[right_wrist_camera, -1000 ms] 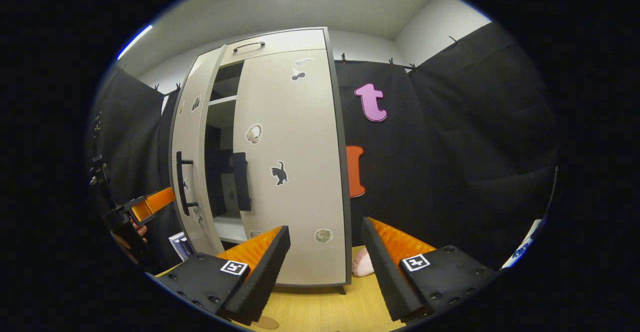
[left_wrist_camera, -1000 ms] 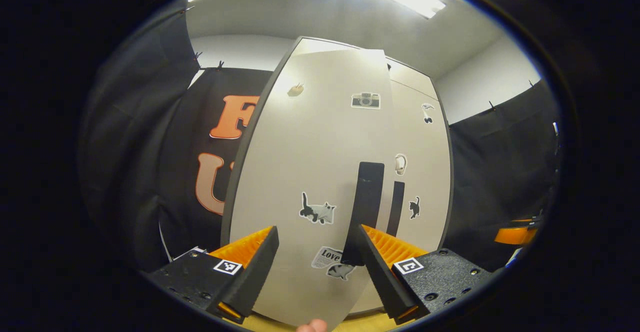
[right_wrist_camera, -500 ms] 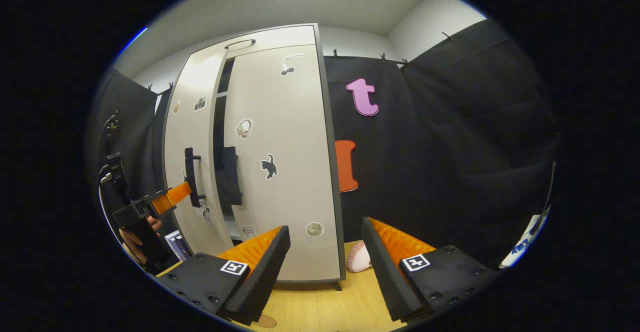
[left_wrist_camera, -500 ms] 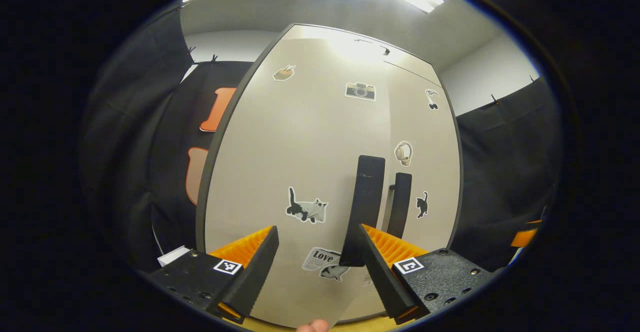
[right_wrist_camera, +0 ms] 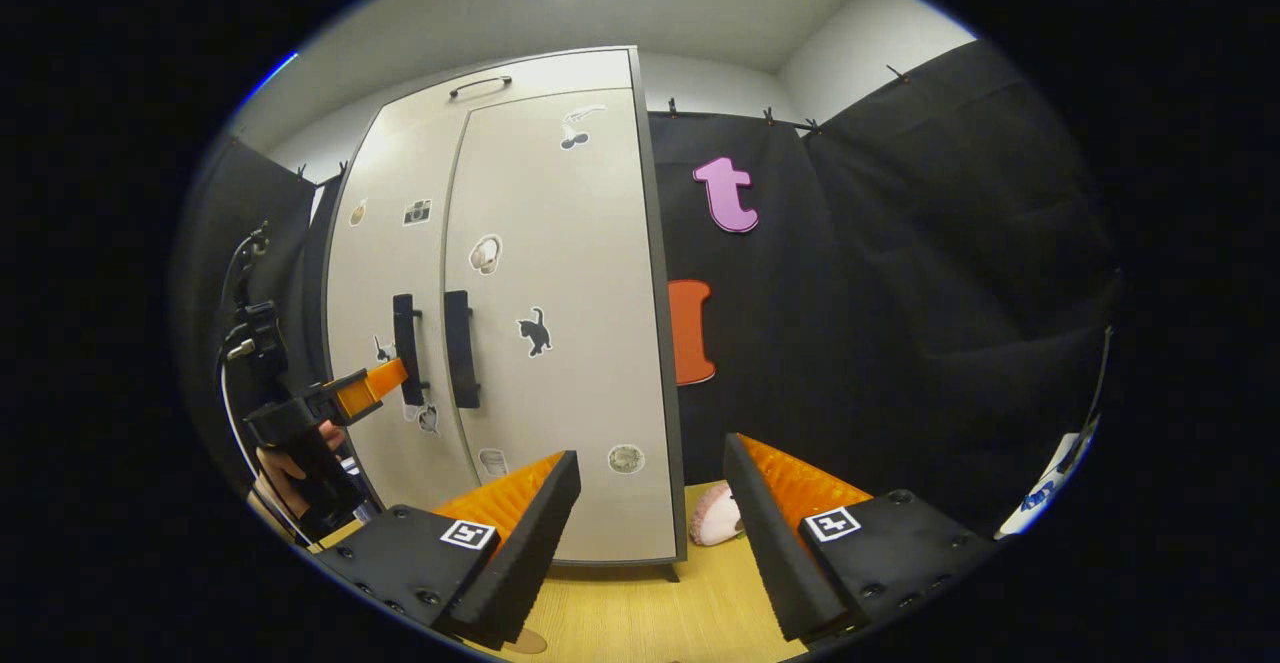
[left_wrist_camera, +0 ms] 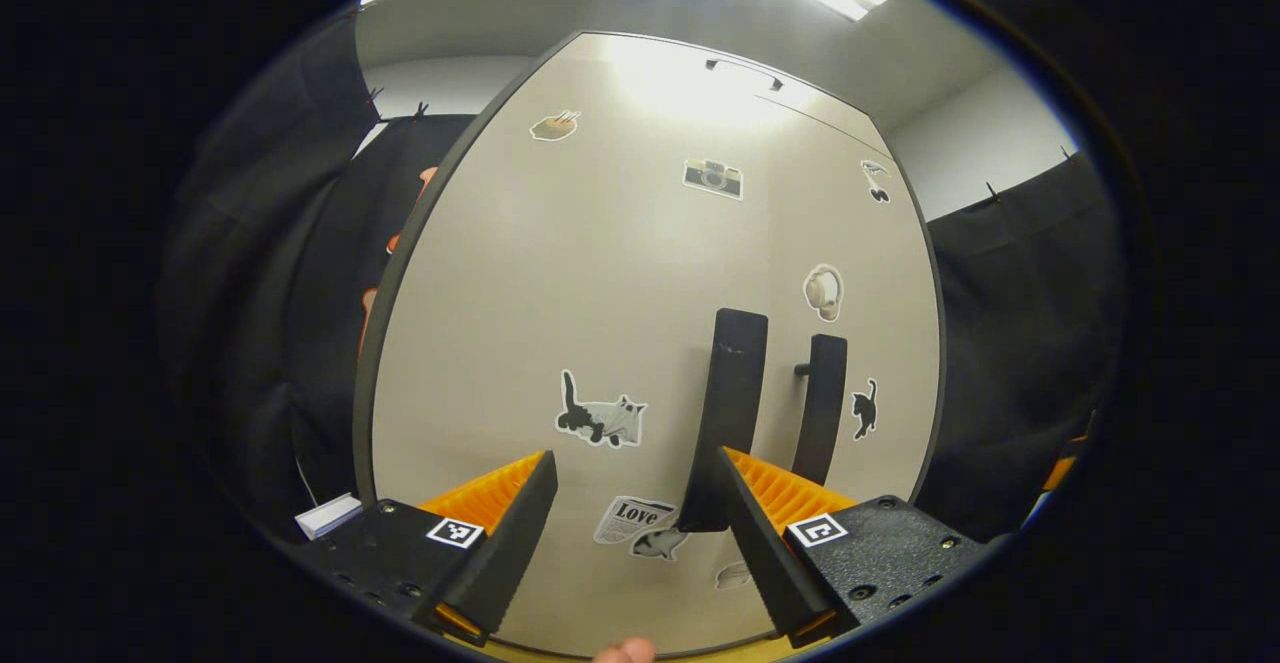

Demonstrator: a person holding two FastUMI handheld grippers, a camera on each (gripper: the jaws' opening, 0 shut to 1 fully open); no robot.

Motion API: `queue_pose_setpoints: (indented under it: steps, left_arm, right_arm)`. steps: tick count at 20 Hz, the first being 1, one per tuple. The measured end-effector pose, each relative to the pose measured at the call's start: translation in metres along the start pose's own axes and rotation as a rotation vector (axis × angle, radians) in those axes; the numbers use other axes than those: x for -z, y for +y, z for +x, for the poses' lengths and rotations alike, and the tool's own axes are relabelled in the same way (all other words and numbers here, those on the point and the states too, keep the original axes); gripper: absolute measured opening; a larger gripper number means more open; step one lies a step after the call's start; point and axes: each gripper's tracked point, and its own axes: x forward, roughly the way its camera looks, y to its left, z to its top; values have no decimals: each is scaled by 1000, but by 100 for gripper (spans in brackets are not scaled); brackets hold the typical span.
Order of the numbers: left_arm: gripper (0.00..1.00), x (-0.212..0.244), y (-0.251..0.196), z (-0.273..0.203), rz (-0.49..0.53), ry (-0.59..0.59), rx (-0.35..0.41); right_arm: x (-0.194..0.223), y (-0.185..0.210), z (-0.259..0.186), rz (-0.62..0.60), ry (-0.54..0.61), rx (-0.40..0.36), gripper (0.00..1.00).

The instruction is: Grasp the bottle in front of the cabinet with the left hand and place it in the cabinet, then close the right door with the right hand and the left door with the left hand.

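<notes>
The cabinet is seen standing on the wooden floor, by the black cloth wall. Both doors are shut, so the bottle cannot be seen. The left door and the right door are covered with small stickers. Two black handles sit side by side at the middle. The left gripper is held up close to the left door's handle, with its jaws wide apart and nothing between them. The right gripper is kept back from the cabinet's right edge, with its jaws apart and nothing held.
</notes>
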Motion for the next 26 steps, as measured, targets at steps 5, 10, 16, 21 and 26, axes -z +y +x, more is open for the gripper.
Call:
queue_pose_setpoints:
  steps: [5, 10, 16, 21, 26]
  left_arm:
    - [96, -17, 1, -16, 4, -23, 6]
    - [95, -40, 8, -56, 33, -37, 0]
    - [95, -55, 32, -104, 63, -48, -38]
    - [95, -42, 61, -141, 45, -32, -92]
    - [95, -21, 76, -174, 41, 10, -140]
  right_arm:
    - [2, 5, 1, 16, 6, -11, 96]
    - [7, 19, 2, 27, 14, -43, 96]
    - [8, 54, 0, 23, -4, -134, 96]
    - [17, 77, 0, 30, 8, -178, 96]
    - [27, 90, -2, 35, 20, -205, 96]
